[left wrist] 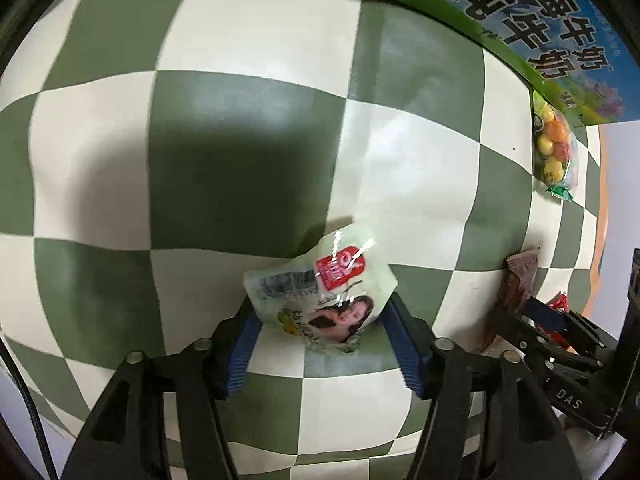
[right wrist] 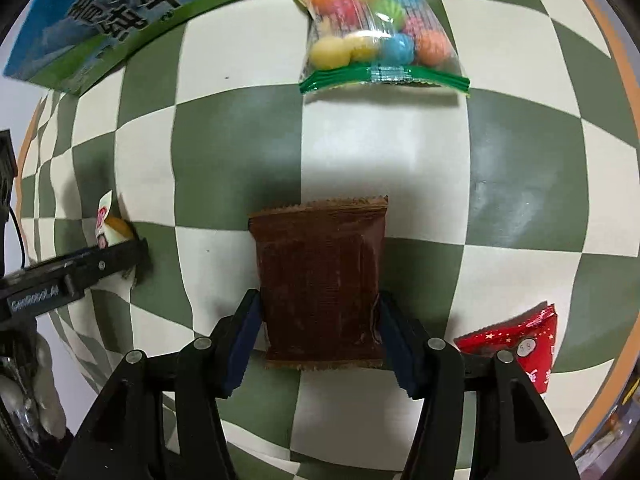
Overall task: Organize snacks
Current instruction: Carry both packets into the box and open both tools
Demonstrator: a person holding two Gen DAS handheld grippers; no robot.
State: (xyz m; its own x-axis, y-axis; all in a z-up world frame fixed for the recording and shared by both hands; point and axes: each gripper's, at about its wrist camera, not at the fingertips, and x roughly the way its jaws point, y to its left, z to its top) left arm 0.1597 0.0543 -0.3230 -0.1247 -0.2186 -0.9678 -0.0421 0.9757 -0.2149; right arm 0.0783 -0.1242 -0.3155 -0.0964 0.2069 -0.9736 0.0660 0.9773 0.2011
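A white snack packet (left wrist: pixel 320 300) with a red label and a printed picture sits between the blue pads of my left gripper (left wrist: pixel 322 314), which is shut on its sides just over the checkered cloth. In the right wrist view the same packet (right wrist: pixel 105 220) shows at the far left in that gripper's black fingers (right wrist: pixel 120 252). My right gripper (right wrist: pixel 320 320) is shut on a brown, crimp-edged snack packet (right wrist: pixel 320 280), one pad pressing each long side. From the left wrist view this brown packet (left wrist: pixel 518 284) stands on edge at the right.
A clear bag of coloured candy balls (right wrist: pixel 380 28) lies further out, against a blue and green milk carton box (right wrist: pixel 120 12). A red starred packet (right wrist: pixel 520 340) lies right of the right gripper. The green and white checkered cloth (right wrist: pixel 520 200) ends at an orange table rim (right wrist: pixel 618 40).
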